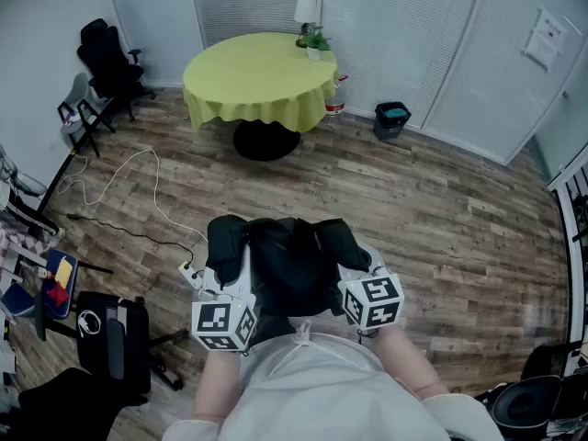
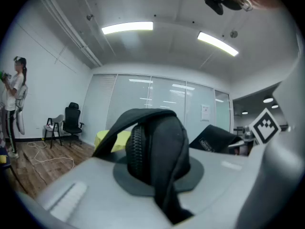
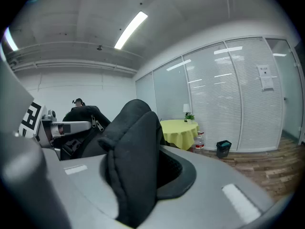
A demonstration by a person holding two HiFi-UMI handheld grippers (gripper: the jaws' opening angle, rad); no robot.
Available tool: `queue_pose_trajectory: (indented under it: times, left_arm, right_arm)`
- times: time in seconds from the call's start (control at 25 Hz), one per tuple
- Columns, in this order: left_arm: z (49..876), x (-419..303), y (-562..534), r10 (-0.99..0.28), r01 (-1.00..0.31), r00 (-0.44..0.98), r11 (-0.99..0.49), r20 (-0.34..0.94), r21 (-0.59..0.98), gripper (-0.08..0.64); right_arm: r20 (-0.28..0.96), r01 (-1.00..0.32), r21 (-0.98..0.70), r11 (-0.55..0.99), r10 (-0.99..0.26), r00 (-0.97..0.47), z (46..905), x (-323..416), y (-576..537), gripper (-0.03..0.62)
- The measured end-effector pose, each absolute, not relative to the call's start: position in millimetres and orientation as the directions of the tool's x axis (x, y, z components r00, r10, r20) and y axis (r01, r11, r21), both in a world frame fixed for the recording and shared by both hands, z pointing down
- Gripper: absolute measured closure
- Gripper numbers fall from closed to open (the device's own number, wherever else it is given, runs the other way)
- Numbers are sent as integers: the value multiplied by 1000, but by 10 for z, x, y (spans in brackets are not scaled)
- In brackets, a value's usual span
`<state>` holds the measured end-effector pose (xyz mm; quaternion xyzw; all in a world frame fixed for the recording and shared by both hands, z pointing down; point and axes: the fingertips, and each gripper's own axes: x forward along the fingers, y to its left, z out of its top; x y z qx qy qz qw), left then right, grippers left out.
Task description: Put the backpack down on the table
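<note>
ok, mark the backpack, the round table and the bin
backpack [image 1: 285, 265], head view, middle of its black body
table [image 1: 248, 81], head view, bare yellow cloth on top
bin [image 1: 390, 129], head view, its dark front wall

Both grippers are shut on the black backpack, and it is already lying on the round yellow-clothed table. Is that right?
Not quite. The left gripper and right gripper are shut on the backpack, but it is not on the table. It hangs in front of the person over the wood floor, and the table stands apart across the room, as the head view shows.
</note>
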<state>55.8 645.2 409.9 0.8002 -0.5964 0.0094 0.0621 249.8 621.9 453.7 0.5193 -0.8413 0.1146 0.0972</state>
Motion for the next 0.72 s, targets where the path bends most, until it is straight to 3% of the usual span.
queue_pose_trajectory:
  times: [0.72]
  left_arm:
    - [4332, 542, 6103, -945, -951, 296, -278, 139, 137, 531]
  right_arm:
    - [322, -897, -152, 414, -838, -441, 4764, 2521, 5932, 559]
